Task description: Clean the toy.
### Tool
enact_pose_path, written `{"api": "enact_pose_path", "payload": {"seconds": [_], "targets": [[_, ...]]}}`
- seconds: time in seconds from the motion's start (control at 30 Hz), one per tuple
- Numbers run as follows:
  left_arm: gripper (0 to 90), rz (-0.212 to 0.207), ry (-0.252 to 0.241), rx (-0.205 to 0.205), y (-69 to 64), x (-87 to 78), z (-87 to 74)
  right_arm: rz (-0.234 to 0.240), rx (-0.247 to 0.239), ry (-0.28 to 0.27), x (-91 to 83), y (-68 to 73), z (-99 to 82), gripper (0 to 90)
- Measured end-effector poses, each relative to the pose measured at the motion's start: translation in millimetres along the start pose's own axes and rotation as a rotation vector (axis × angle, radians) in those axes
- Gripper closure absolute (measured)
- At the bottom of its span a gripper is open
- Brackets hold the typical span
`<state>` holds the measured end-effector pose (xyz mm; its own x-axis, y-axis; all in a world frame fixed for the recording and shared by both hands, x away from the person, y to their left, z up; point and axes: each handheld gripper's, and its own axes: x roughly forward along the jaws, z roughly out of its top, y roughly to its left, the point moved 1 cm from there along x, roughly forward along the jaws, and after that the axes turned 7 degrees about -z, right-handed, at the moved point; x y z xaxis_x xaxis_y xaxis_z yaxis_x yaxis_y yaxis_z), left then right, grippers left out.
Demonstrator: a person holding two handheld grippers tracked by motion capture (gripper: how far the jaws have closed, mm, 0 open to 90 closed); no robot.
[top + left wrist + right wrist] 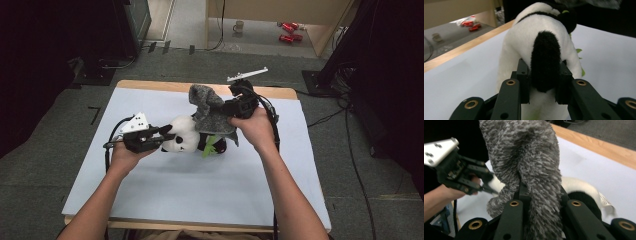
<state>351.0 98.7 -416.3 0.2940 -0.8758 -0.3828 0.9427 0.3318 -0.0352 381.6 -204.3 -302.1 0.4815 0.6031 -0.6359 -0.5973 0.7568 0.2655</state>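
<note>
A black-and-white plush panda [187, 136] lies on the white table top [200, 180] with green leaves [210, 148] by it. My left gripper [165, 134] is shut on the panda's black ear [545, 65], both pads pressing its sides. A grey fuzzy cloth [210, 112] drapes over the panda's body and rises above it. My right gripper [231, 110] is shut on that grey cloth [536, 170], lifting it. In the right gripper view the left gripper [461, 173] shows at the left, and the panda [584, 190] lies beneath the cloth.
The table has a wooden far edge [150, 86]. Beyond it on the floor are a mug [239, 26] and red items [289, 31]. Black cables [350, 150] trail along the floor at the right, and dark equipment stands at both sides.
</note>
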Motion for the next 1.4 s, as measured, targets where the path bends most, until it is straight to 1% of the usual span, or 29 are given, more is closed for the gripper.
{"api": "enact_pose_path", "payload": {"seconds": [0.03, 0.1, 0.13, 0.17, 0.23, 0.27, 0.4, 0.43, 0.5, 0.63, 0.77, 0.83, 0.9, 0.93, 0.97, 1.1, 1.13, 1.17, 1.27, 1.3, 1.37, 1.4], "targets": [[71.8, -0.012, -0.005, 0.014, -0.8, 0.3, -2.4, 0.0, 0.0, -0.004, -0.9, -0.1, 0.9, 76.6], [71.6, -0.026, -0.007, 0.025, -1.8, -0.2, -5.5, 0.001, 0.003, -0.012, -0.4, -0.2, 1.7, 76.6], [71.1, -0.045, -0.002, 0.024, -2.0, -0.3, -7.2, 0.002, 0.011, -0.011, 0.2, -0.2, 2.0, 76.5], [70.7, -0.052, 0.023, 0.048, -3.6, 0.3, -9.2, 0.005, 0.015, -0.011, 1.4, -0.2, 2.1, 76.6], [69.1, -0.066, 0.051, 0.069, -5.7, 1.3, -12.7, 0.011, 0.026, -0.007, 5.3, 1.0, 2.6, 76.5], [68.5, -0.067, 0.056, 0.075, -6.3, 1.3, -14.3, 0.016, 0.027, -0.004, 7.0, 1.9, 3.0, 76.6], [65.6, -0.088, 0.063, 0.046, -4.0, 0.7, -18.7, 0.03, 0.025, 0.001, 13.5, 8.5, 5.4, 76.5], [64.9, -0.082, 0.069, 0.039, -3.3, 0.8, -19.9, 0.036, 0.02, 0.003, 15.2, 10.5, 6.4, 76.6], [63.7, -0.083, 0.067, 0.018, -2.0, 0.6, -22.1, 0.043, 0.018, 0.008, 19.7, 15.5, 8.7, 76.5], [62.7, -0.073, 0.064, 0.007, -0.9, 0.0, -22.7, 0.062, 0.019, 0.035, 36.0, 23.8, 11.3, 76.6], [62.7, -0.066, 0.054, 0.005, -0.7, 0.0, -23.2, 0.092, 0.021, 0.071, 53.5, 36.1, 10.3, 76.6], [62.6, -0.067, 0.051, 0.0, -0.8, -0.1, -23.2, 0.097, 0.001, 0.091, 63.4, 43.0, 8.9, 76.6], [62.5, -0.069, 0.053, -0.003, -0.5, -0.4, -23.4, 0.089, -0.01, 0.115, 72.4, 45.9, 6.7, 76.6], [62.5, -0.069, 0.053, -0.005, -0.5, -0.6, -23.7, 0.082, -0.018, 0.134, 79.4, 45.5, 4.8, 76.6], [62.4, -0.069, 0.053, -0.006, -0.6, -0.7, -23.9, 0.071, -0.016, 0.154, 84.0, 44.9, 3.2, 76.6], [61.8, -0.074, 0.053, -0.022, 0.0, -0.9, -24.8, 0.029, -0.021, 0.202, 93.0, 38.6, -1.5, 76.7], [61.4, -0.077, 0.053, -0.03, 0.2, -0.8, -24.8, 0.025, -0.016, 0.209, 93.1, 37.2, -1.8, 76.7], [60.9, -0.076, 0.053, -0.031, 0.3, -1.0, -24.8, 0.006, -0.023, 0.218, 92.4, 34.9, -2.2, 76.7], [60.4, -0.079, 0.054, -0.039, 0.5, -1.7, -25.2, -0.085, -0.062, 0.236, 87.8, 25.9, -1.8, 76.8], [60.2, -0.082, 0.054, -0.04, 0.5, -1.8, -25.2, -0.111, -0.059, 0.24, 84.6, 19.2, -1.4, 76.8], [60.2, -0.085, 0.053, -0.042, 0.1, -1.3, -24.9, -0.098, -0.017, 0.226, 78.8, 9.3, -0.3, 76.7], [60.3, -0.085, 0.05, -0.046, 0.0, -1.1, -24.9, -0.115, -0.018, 0.214, 74.2, 4.2, 1.1, 76.7]]}}
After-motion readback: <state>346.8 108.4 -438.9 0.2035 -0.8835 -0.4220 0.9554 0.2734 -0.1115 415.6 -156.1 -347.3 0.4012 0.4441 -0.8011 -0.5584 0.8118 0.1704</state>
